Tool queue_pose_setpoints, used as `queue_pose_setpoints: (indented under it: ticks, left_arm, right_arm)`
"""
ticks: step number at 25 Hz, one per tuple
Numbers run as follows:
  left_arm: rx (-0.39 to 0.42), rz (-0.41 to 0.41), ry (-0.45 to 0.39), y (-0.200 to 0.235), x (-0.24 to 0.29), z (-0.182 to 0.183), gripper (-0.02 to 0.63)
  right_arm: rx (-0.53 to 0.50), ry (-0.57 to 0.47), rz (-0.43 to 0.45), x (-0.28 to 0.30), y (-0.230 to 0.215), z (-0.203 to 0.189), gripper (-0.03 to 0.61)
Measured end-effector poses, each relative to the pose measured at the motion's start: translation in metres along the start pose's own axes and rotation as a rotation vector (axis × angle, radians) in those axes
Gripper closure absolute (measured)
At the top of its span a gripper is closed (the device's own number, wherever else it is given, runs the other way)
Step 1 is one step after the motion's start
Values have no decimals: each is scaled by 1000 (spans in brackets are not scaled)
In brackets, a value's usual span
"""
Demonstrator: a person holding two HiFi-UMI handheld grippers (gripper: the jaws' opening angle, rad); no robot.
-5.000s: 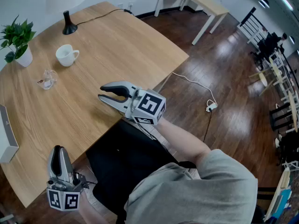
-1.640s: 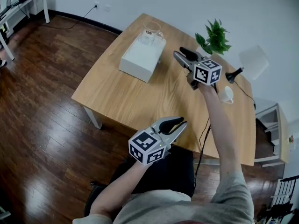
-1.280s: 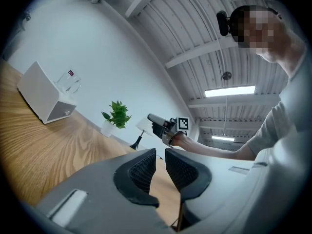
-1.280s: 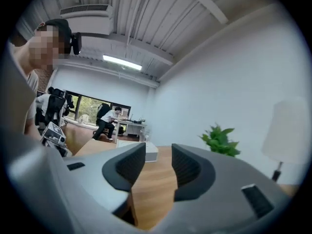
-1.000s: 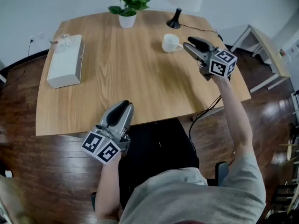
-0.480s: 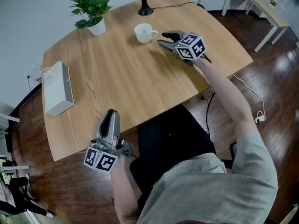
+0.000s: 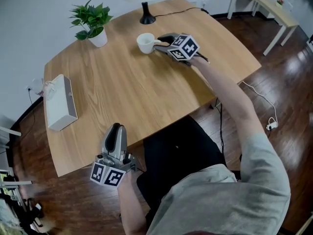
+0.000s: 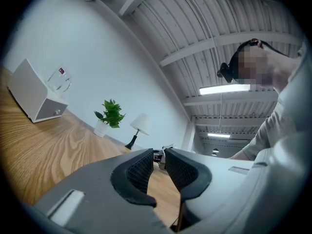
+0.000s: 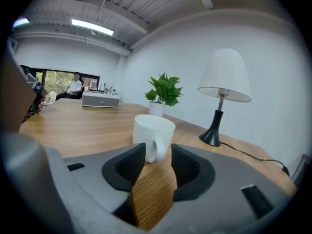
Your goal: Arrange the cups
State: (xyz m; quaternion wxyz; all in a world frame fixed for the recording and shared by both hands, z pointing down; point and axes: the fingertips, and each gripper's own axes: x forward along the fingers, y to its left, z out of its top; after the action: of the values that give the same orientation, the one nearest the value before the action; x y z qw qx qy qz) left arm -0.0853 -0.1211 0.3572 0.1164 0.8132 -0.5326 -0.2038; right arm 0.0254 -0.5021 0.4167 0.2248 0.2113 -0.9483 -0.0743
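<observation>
Tabletop (image 7: 146, 97) of pale wood, with a white cup (image 7: 145, 42) upright on it, just ahead of the right hand-held gripper (image 7: 160, 39). Cup handle turned back toward that hand-held gripper and reaching in between its two jaw tips. Jaws apart, just widened a little, neither pad seen pressing on the handle; bare wood showing through the gap behind the handle. Right hand-held gripper tilted slightly down, low over the wood, on an outstretched arm.

Beyond the cup from the right hand-held gripper: a potted plant (image 7: 93, 23) in a white pot. Ahead and to the right of it: a lamp (image 7: 145, 17) with black foot and pale shade, cord trailing off along the tabletop edge. Far off ahead and to its left: a white box (image 7: 61, 102) lying flat.

Left hand-held gripper (image 7: 116, 129) at the near edge of the tabletop, well apart from the white cup, pointing across the wood. Jaws nearly together, only a slim gap at the tips, nothing between them. Ahead and to the left of it: the white box, with a glass cup (image 8: 59, 79) standing on the box's far end. Farther ahead: plant and lamp, and, straight through the slim gap, the right hand-held gripper in the distance.
</observation>
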Motion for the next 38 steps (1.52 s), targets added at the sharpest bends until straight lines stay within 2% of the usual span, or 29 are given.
queue_pose_setpoints:
  ticks: [2, 4, 10, 15, 18, 21, 25, 27, 29, 30, 31, 32, 34, 38]
  left_arm:
    - [-2, -2, 2, -2, 2, -1, 548]
    - [-13, 1, -5, -2, 2, -1, 548]
    - [-22, 2, -13, -5, 2, 1, 548]
    - [-43, -9, -23, -3, 6, 0, 548]
    - [-55, 2, -37, 4, 3, 4, 548]
    - [-33, 44, -44, 14, -2, 9, 548]
    - [24, 131, -37, 29, -8, 14, 548]
    - [56, 179, -27, 36, -11, 17, 548]
    - [77, 212, -18, 40, -13, 18, 548]
    - [83, 220, -14, 41, -14, 18, 548]
    - [88, 222, -9, 42, -15, 18, 548]
    - [93, 221, -4, 42, -15, 17, 548]
    - [98, 218, 3, 41, -14, 16, 548]
    - [90, 212, 1, 41, -13, 14, 548]
  right_arm:
    - [-27, 5, 16, 0, 1, 0, 443]
    - [-35, 2, 27, -2, 2, 1, 502]
    - [91, -63, 125, -15, 40, 23, 514]
    - [243, -125, 277, -12, 92, 40, 514]
    - [264, -150, 380, -1, 131, 55, 515]
    - [154, -146, 453, 13, 175, 68, 514]
    - [16, -137, 492, 26, 212, 76, 515]
    - [-50, -134, 465, 30, 219, 79, 511]
    - [-148, -113, 390, 33, 218, 80, 499]
    - [-189, -100, 358, 34, 217, 79, 484]
    - [-216, -91, 340, 35, 217, 79, 440]
    - [-231, -88, 332, 34, 218, 80, 419]
    - [-247, -98, 340, 33, 220, 84, 419]
    - [-329, -90, 377, 33, 224, 87, 467]
